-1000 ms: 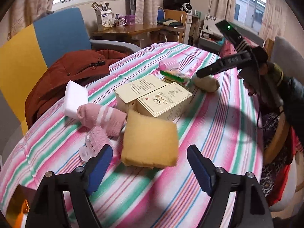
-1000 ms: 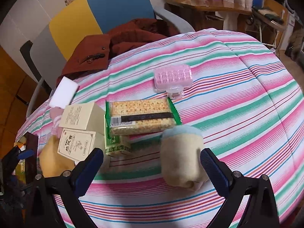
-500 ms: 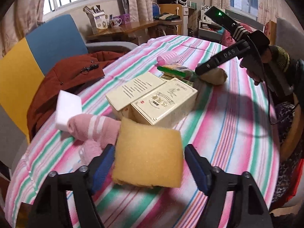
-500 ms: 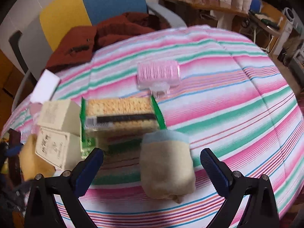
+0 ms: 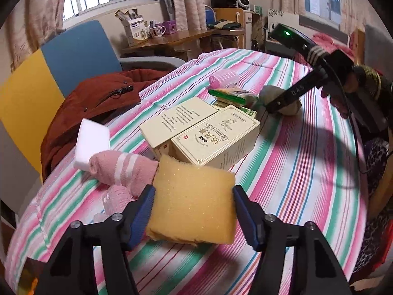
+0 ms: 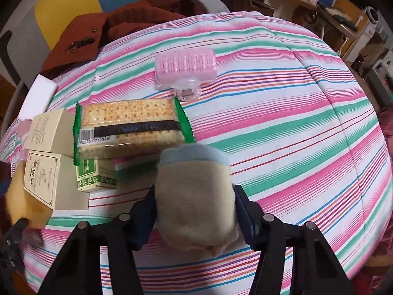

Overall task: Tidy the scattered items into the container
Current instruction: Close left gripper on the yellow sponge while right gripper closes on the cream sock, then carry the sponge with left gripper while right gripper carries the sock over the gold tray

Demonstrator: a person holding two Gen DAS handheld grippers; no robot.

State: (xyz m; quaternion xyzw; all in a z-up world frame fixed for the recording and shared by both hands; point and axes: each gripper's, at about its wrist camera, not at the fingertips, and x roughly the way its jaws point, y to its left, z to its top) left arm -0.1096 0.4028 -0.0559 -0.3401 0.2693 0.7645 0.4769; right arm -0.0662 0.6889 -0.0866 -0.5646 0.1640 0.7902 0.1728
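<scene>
My left gripper [image 5: 194, 211] is shut on a yellow sponge [image 5: 194, 199] on the striped cloth. A rolled pink sock [image 5: 122, 172], a pink hair roller [image 5: 115, 196] and a white foam block [image 5: 92, 140] lie just left of it. My right gripper [image 6: 195, 211] is shut on a rolled beige sock with a blue cuff [image 6: 195, 196]; it also shows in the left wrist view [image 5: 282, 98]. Beyond it lie a cracker packet [image 6: 130, 125], a green box [image 6: 94, 174] and another pink roller [image 6: 185, 66]. No container is in view.
Two cream boxes [image 5: 203, 132] stand mid-table, also in the right wrist view [image 6: 46, 164]. A rust-red jacket [image 5: 98, 100] lies on a yellow and blue chair [image 5: 49, 68] at the table's far left. A wooden desk [image 5: 172, 39] stands behind.
Both grippers moved forward and closed: the left onto the yellow sponge, the right onto the beige sock. Earlier both sets of jaws stood wide open.
</scene>
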